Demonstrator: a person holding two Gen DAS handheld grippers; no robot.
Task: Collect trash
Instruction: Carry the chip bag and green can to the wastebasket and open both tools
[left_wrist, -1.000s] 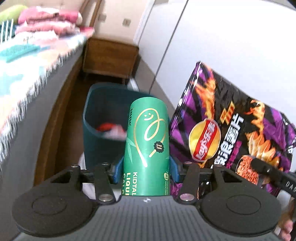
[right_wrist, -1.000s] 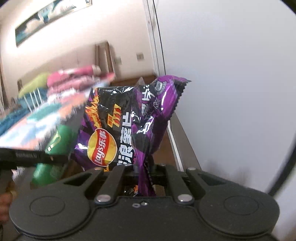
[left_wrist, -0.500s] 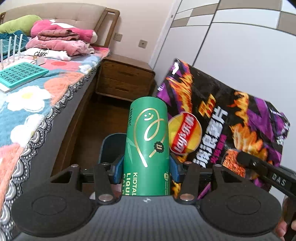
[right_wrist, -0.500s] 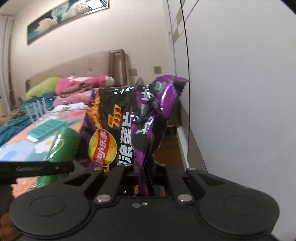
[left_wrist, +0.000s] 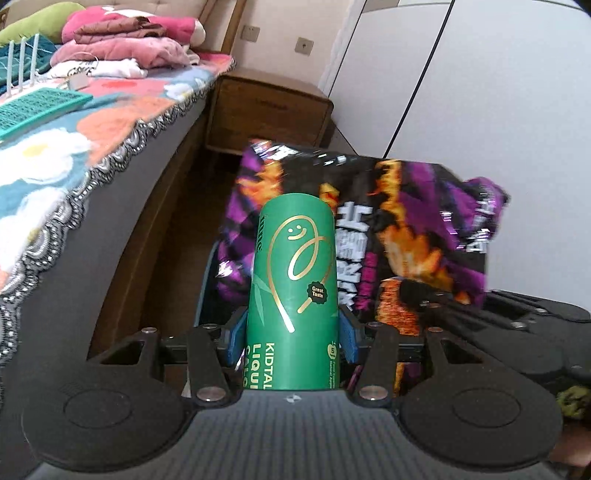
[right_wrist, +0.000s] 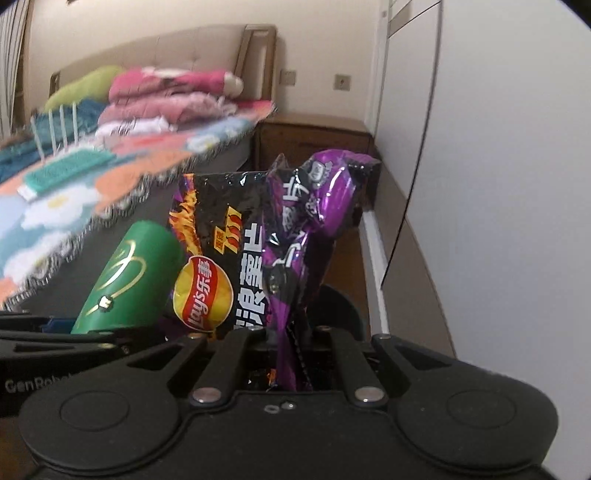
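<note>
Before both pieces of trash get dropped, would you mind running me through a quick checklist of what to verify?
1. Left tongs shut on the green can, blue pads on both sides: ok.
2. Can upright in the grip, not slipping: ok.
3. Right tongs pinching the purple chip bag at its gathered edge: ok.
4. Bin under the loads: a dark rim shows just behind the bag in the right wrist view, but whether either item hangs over the opening: cannot tell.
5. Bag clear of the can: not ok, the bag crowds right behind it in the left wrist view.
6. Room left inside the bin: cannot tell, its inside is hidden.
</note>
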